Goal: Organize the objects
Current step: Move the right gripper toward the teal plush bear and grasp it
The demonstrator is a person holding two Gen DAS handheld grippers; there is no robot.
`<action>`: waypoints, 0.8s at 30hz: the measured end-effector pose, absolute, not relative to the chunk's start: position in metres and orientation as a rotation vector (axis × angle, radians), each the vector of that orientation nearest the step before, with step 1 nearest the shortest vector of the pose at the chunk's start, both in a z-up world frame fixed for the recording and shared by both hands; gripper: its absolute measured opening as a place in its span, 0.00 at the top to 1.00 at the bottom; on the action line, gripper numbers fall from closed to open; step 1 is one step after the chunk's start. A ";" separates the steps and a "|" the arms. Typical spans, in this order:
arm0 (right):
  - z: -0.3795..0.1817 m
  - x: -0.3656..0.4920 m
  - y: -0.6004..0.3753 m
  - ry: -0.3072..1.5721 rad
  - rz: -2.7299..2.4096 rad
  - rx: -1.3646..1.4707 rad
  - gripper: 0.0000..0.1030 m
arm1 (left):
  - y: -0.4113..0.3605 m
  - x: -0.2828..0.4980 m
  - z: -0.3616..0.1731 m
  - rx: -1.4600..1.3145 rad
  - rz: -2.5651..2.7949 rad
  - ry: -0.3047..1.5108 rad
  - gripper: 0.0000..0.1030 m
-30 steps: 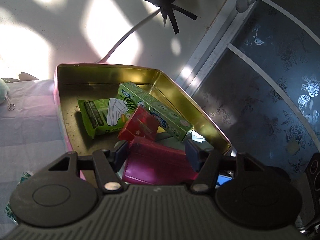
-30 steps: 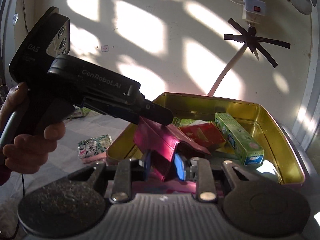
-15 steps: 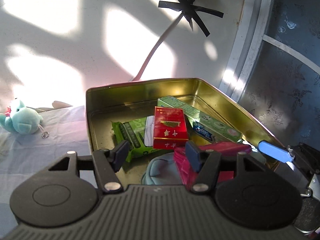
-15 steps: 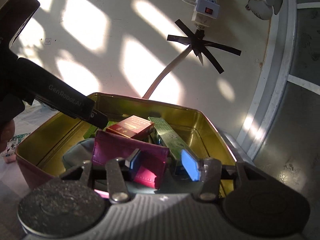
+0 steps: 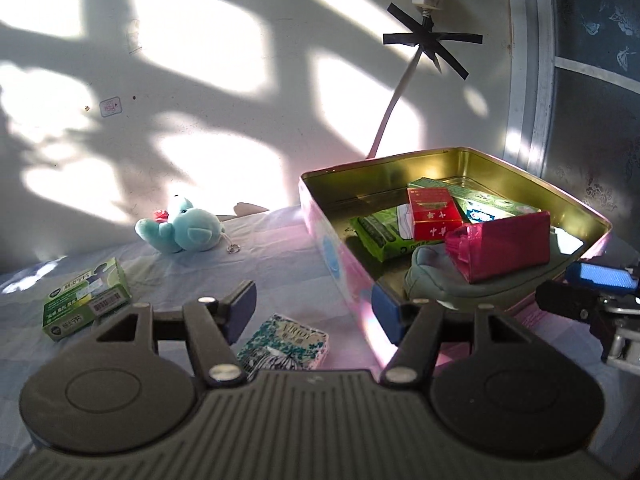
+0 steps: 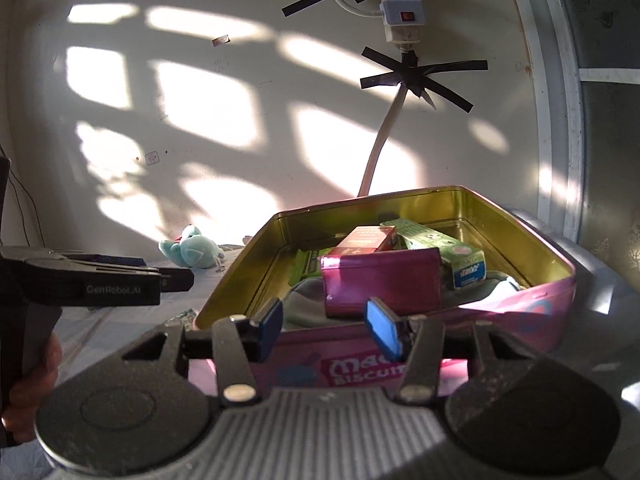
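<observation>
Left gripper [image 5: 314, 312]: jaws spread wide, nothing between them. It hangs over the cloth [image 5: 280, 268] just outside the tin's [image 5: 576, 206] near-left corner. A floral pack [image 5: 286, 342] lies on the cloth below and between the jaws, not touched. The right finger's pad sits against the tin's outer wall in this view; contact cannot be confirmed.

Right gripper [image 6: 326, 326]: jaws open, empty, held just in front of the tin's [image 6: 500, 322] pink front wall, lettering partly visible below.

Tin contents: magenta wallet [image 5: 502, 246] standing on edge, leaning on a grey pouch [image 5: 430, 276]; red box [image 5: 434, 214] lying on a green packet [image 5: 378, 234]; long green carton [image 5: 492, 202] toward the back wall. From the right wrist view the wallet [image 6: 382, 280] is directly beyond the gap between the jaws, inside the tin, apart from both pads.

Outside the tin, on the cloth: green box [image 5: 86, 298] at left, well apart from the left gripper; teal plush [image 5: 182, 230] near the wall [image 5: 200, 80].

The right gripper's tip shows at the right edge of the left wrist view, beside the tin.
</observation>
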State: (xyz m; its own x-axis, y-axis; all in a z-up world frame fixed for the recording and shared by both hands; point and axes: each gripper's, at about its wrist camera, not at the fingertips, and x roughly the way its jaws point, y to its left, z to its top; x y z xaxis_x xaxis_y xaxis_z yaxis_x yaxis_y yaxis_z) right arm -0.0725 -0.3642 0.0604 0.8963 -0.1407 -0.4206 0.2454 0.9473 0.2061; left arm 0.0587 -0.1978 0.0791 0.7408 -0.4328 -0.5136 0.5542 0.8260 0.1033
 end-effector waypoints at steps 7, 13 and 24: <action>0.062 -0.058 -0.324 0.440 -0.143 0.233 0.54 | -0.154 0.063 0.065 0.257 -0.468 0.510 0.36; 0.061 -0.038 -0.286 0.466 -0.086 0.194 0.54 | -0.113 0.078 0.055 0.241 -0.399 0.526 0.36; 0.067 0.031 -0.224 0.537 0.049 0.091 0.53 | -0.030 0.134 0.032 0.183 -0.196 0.536 0.36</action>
State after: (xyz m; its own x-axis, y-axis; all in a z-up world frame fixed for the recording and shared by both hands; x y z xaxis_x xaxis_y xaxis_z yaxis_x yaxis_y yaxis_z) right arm 0.0308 -0.2236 0.0667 0.8585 0.0705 -0.5080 -0.0227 0.9948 0.0998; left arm 0.1337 -0.0297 0.0322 0.8418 -0.1372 -0.5221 0.2326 0.9650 0.1214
